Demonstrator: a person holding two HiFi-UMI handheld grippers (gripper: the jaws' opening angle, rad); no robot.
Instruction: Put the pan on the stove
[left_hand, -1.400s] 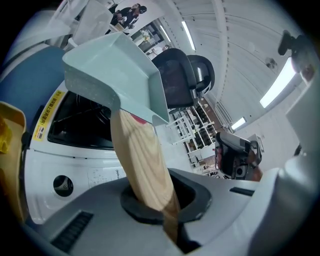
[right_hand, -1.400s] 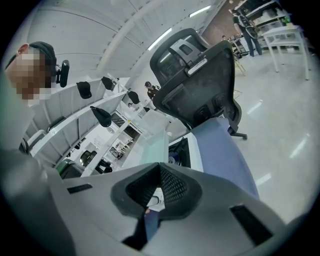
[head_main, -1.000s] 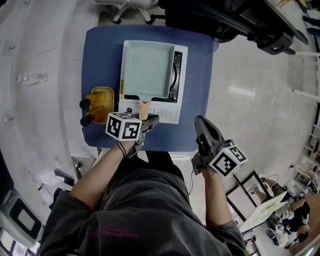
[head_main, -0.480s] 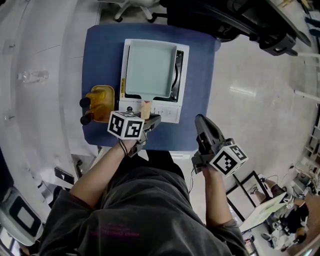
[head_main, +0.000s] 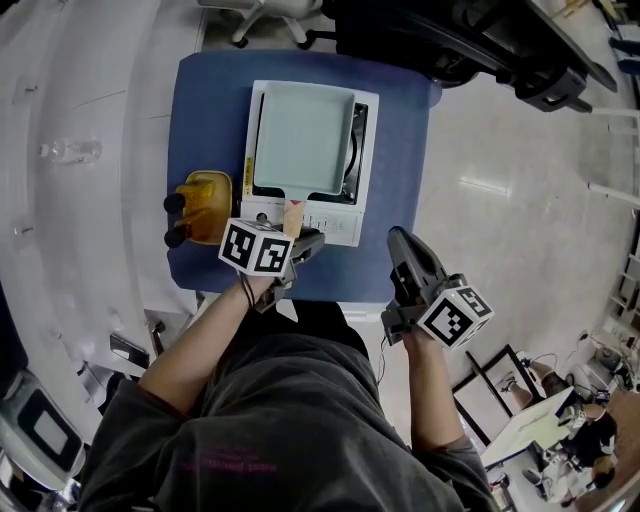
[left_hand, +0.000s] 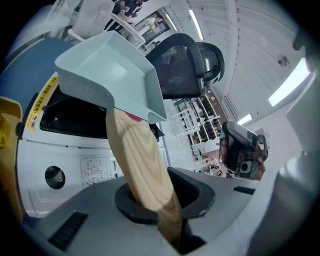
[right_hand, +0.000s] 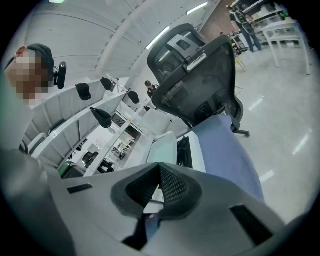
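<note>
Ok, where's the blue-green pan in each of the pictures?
Head view: pan top middle, on the white stove.
Left gripper view: pan upper left, close up.
Right gripper view: pan small, middle, edge-on.
Shared landmark: the white stove under it.

Blue table (head_main: 205, 120) carries a white stove (head_main: 335, 226) and yellow container (head_main: 205, 195).

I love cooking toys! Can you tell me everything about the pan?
The pan is square, pale mint green, smooth and empty. It sits flat on the white stove, over the black burner. Its short, light wooden handle points toward the person and lies between the left gripper's jaws, which are opening.
</note>
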